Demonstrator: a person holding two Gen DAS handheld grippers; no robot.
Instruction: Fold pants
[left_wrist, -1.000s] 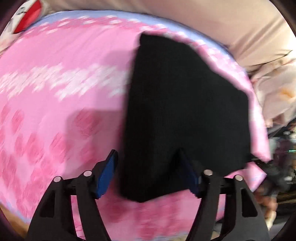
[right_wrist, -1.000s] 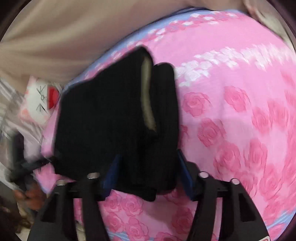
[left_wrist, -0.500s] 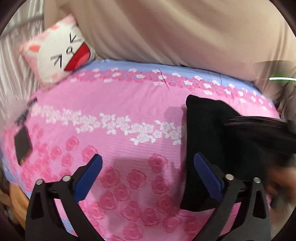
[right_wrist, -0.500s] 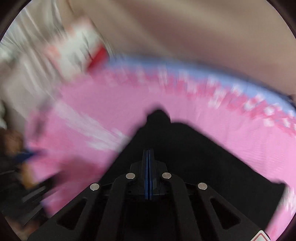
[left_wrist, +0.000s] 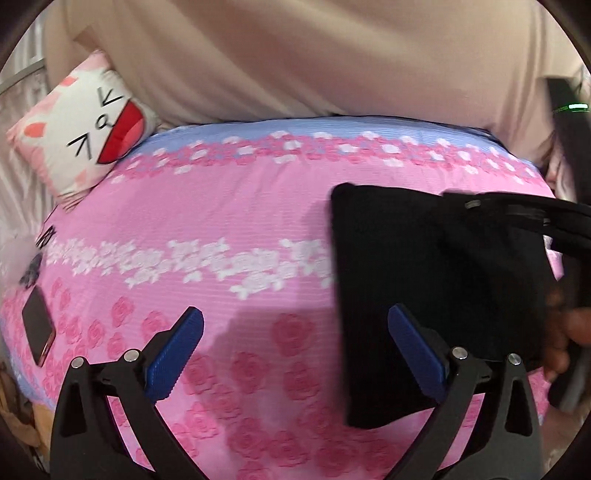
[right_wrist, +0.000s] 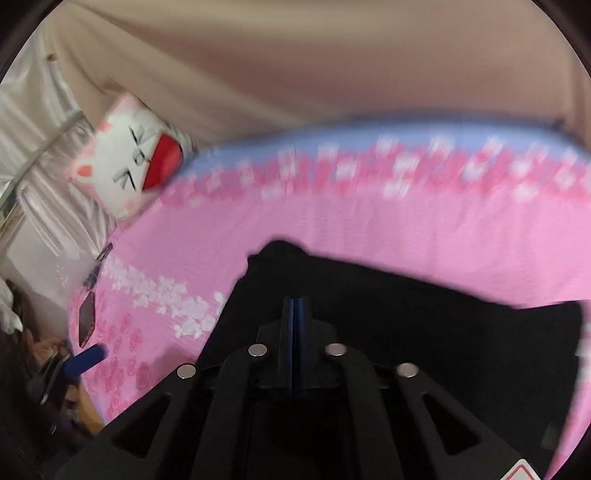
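The black pants (left_wrist: 424, 295) are seen folded into a compact block on the pink floral bed (left_wrist: 229, 221), toward its right side. The left tongs (left_wrist: 295, 354) are held wide apart with nothing between them, the right blade lying over the near edge of the pants. The right tongs (right_wrist: 294, 332) are clenched, blade against blade, above the black cloth; whether a layer is pinched between them cannot be told. If one is caught and the tongs are lifted away, the top fold could be dragged open and the stack skewed. The soft bed could also let the block slump if it is pressed unevenly. The right wrist view is blurred, and the far edge of the pants is covered there by the tongs. The right rim of the left wrist view is crowded by a dark, indistinct shape.
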